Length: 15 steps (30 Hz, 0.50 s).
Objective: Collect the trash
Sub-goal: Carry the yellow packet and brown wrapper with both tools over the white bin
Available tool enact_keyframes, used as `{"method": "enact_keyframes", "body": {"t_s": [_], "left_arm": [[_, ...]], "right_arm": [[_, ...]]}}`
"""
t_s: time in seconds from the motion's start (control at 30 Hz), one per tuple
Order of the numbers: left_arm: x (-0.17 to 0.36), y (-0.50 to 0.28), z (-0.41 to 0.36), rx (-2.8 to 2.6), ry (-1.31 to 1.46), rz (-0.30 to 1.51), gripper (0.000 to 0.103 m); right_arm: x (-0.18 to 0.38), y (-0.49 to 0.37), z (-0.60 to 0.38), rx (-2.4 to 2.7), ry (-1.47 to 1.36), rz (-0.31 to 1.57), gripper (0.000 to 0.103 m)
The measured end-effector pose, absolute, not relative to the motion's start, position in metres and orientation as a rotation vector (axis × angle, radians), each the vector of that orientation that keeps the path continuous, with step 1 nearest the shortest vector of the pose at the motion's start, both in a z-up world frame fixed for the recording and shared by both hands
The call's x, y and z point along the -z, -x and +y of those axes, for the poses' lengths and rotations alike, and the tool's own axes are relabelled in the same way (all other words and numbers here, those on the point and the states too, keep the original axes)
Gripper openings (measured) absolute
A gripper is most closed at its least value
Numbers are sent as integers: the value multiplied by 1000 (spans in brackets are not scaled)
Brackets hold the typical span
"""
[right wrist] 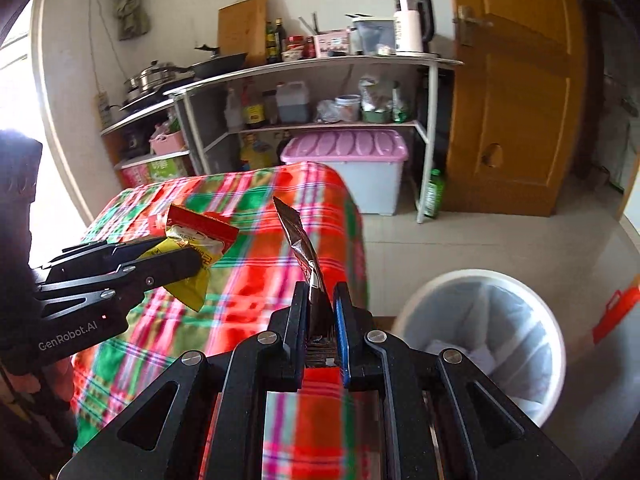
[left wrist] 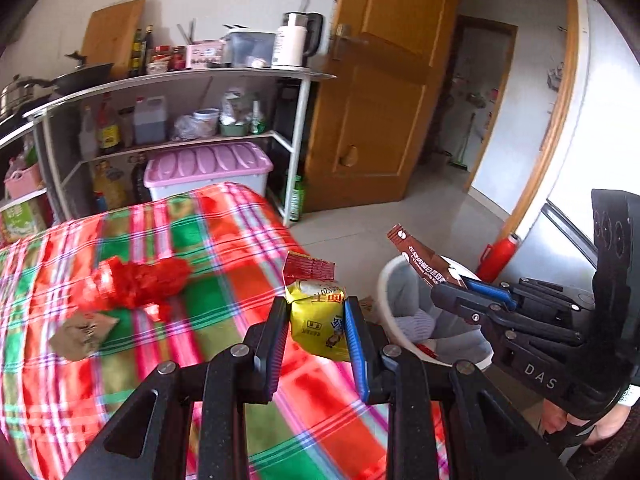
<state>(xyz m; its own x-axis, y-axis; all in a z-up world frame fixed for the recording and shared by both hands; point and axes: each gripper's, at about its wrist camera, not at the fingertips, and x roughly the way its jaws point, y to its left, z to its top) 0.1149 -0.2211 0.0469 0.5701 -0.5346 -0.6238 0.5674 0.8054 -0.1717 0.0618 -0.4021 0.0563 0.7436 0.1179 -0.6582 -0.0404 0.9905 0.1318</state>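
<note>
My left gripper (left wrist: 316,308) is shut on a yellow and red snack packet (left wrist: 314,304) and holds it above the plaid-covered table (left wrist: 224,236). It also shows in the right wrist view (right wrist: 192,256). My right gripper (right wrist: 320,300) is shut on a brown wrapper (right wrist: 302,248), held upright beside the white trash bin (right wrist: 484,344). In the left wrist view the brown wrapper (left wrist: 424,264) hangs over the bin (left wrist: 400,320). A crumpled red plastic bag (left wrist: 140,284) and a brown paper scrap (left wrist: 84,334) lie on the table.
A shelf unit (left wrist: 192,80) with pans, bottles and a kettle stands behind the table. A pink-lidded storage box (left wrist: 208,168) sits under it. A wooden door (left wrist: 384,100) is open on the right. A red object (left wrist: 498,258) stands by the bin.
</note>
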Motion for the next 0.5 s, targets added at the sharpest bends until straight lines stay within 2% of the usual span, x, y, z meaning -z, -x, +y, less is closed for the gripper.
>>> {"method": "enact_keyframes", "body": {"t_s": [0.5], "left_arm": [[-21,-102,-350,815,-125,801,29]], "right_arm": [[-25,-34,-513,101,-169,809,13]]}}
